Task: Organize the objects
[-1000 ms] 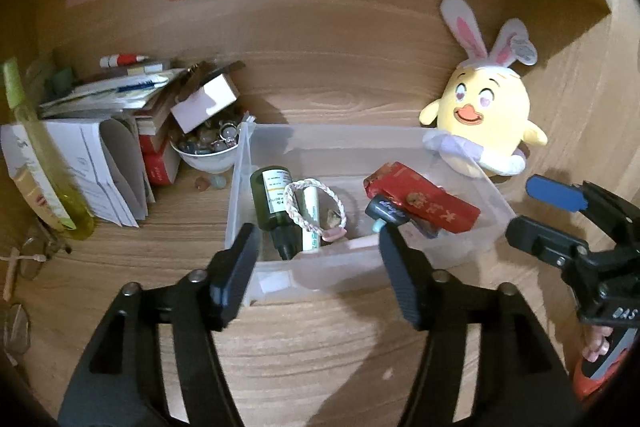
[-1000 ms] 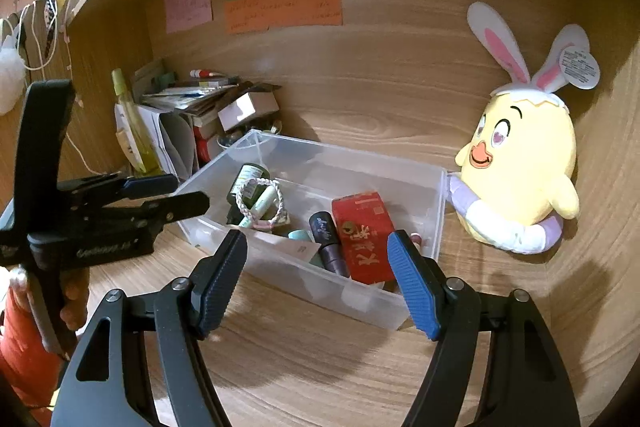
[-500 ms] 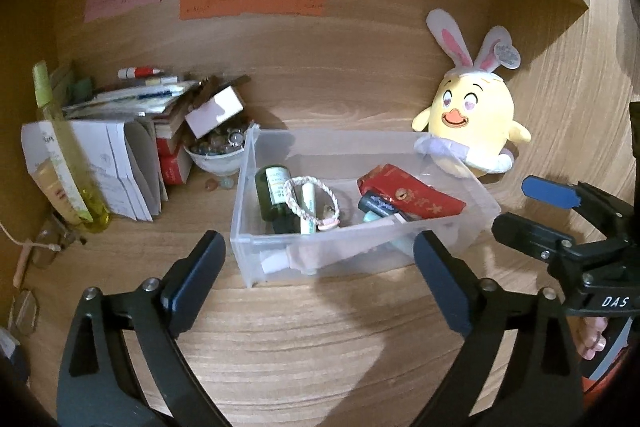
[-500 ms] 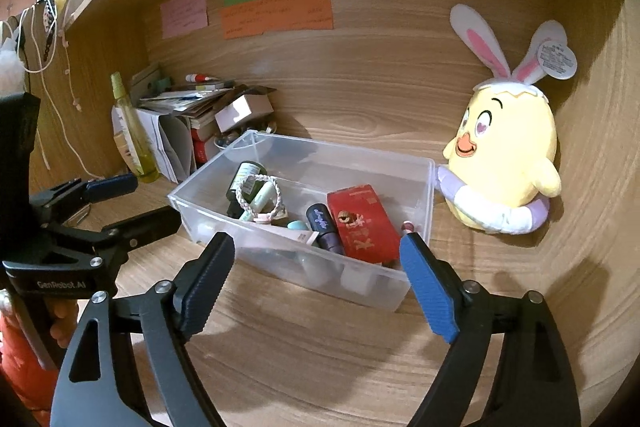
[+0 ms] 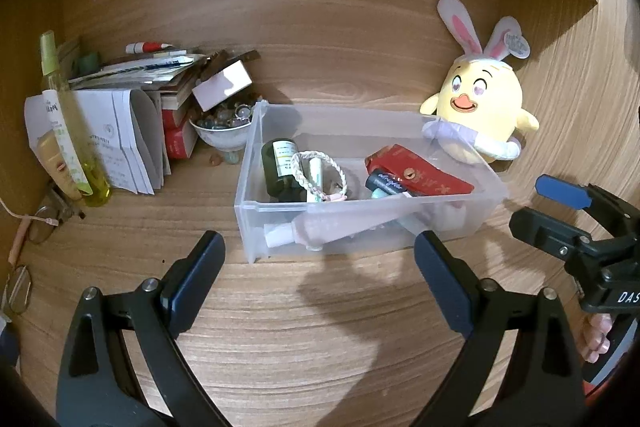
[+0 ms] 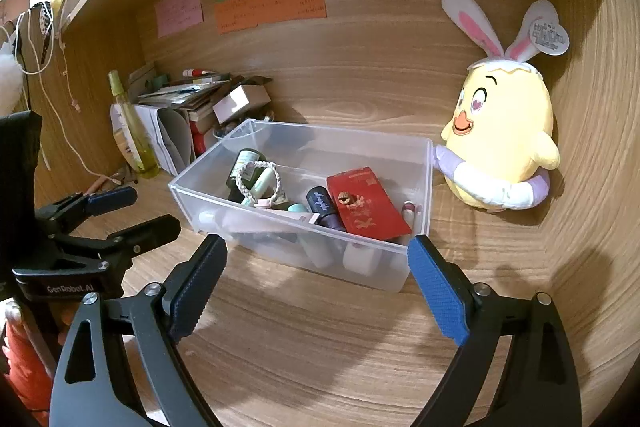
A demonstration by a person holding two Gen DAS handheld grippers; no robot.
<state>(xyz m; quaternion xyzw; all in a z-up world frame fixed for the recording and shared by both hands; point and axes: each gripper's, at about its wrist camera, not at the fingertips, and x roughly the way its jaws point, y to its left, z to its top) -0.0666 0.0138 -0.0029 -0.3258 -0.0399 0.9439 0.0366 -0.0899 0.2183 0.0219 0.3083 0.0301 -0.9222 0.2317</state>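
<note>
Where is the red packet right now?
The red packet lies inside the clear plastic bin, toward its right end in both wrist views, beside a dark tube and in front of the yellow chick plush.

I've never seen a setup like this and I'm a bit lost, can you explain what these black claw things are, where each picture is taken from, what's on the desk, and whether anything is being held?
The black claws are hand-held grippers, one in each of a person's hands. Each carries a wide-angle camera looking forward along its two fingers, so each picture is taken from one gripper.

In the left camera's picture you see the left gripper at the bottom and the other one at the right edge. The right camera shows the right gripper, with blue pads.

Both have just been opening their jaws, with nothing between them, so nothing is held.

On the wooden desk sits a clear plastic bin holding a dark bottle, a braided bracelet, a red packet and some small tubes. Behind it is a yellow chick plush; to the left, a pile of papers and a small bowl.
</note>
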